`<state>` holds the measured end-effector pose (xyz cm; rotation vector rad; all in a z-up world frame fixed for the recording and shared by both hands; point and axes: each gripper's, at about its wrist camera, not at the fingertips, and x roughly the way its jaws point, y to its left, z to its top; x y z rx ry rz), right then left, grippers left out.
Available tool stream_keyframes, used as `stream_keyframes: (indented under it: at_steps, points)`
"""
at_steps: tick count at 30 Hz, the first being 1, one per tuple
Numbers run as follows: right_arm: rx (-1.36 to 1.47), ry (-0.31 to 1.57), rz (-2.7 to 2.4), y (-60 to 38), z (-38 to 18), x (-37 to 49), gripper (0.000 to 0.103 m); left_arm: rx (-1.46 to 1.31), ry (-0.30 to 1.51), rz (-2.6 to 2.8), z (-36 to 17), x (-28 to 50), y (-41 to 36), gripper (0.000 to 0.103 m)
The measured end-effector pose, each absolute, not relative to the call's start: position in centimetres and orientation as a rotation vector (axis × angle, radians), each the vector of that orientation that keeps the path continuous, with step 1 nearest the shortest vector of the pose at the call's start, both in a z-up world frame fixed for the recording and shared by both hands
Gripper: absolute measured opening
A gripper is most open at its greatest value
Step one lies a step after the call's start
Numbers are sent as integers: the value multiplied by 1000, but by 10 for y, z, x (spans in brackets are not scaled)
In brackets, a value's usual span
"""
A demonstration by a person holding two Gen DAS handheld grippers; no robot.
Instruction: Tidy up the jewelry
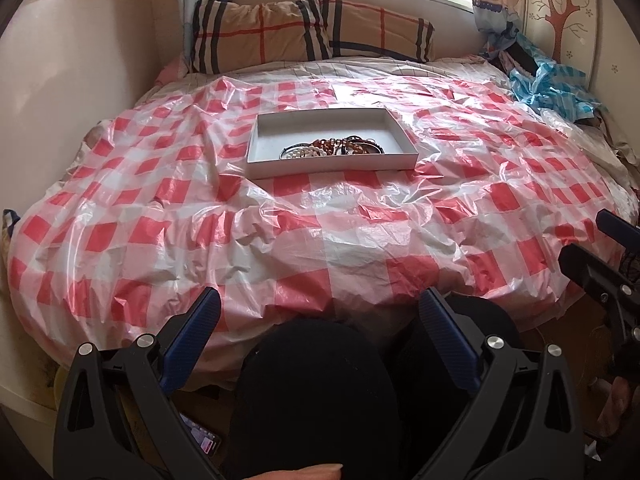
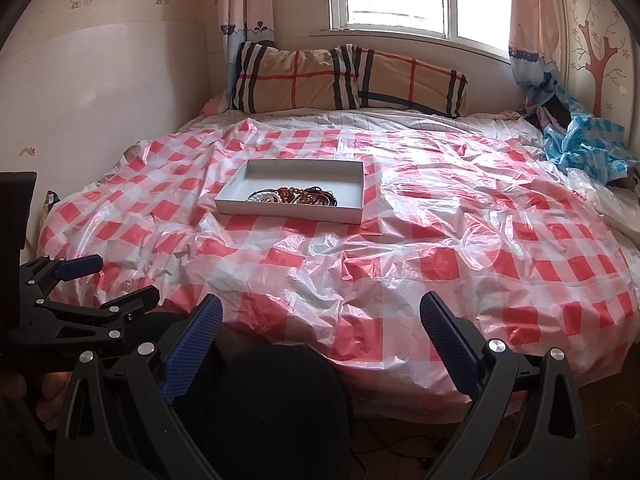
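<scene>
A shallow white box (image 1: 264, 136) (image 2: 236, 196) lies on the bed's red-and-white checked plastic sheet (image 1: 320, 240) (image 2: 440, 240). A heap of jewelry (image 1: 332, 148) (image 2: 294, 196) lies in its near half: white pearl beads, amber beads, dark bangles. My left gripper (image 1: 320, 308) is open and empty, held back over the bed's near edge, far from the box. My right gripper (image 2: 320, 312) is open and empty, likewise at the near edge. The left gripper also shows at the left of the right wrist view (image 2: 108, 280).
Two plaid pillows (image 1: 312, 32) (image 2: 348, 80) lean under the window at the head of the bed. A crumpled blue checked plastic sheet (image 1: 548, 88) (image 2: 584, 148) lies at the far right. My dark-clothed knees (image 1: 316, 396) (image 2: 280, 408) sit below the grippers. A phone (image 1: 204, 436) lies on the floor.
</scene>
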<state>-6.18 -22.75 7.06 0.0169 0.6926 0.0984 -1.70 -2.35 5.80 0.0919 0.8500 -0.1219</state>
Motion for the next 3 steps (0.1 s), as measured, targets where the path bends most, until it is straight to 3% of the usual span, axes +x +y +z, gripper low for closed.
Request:
stream_keyframes:
  at_steps: [3]
  points:
    - [17, 693, 98, -228, 69, -61, 95, 108, 846, -122, 57, -18, -26, 95]
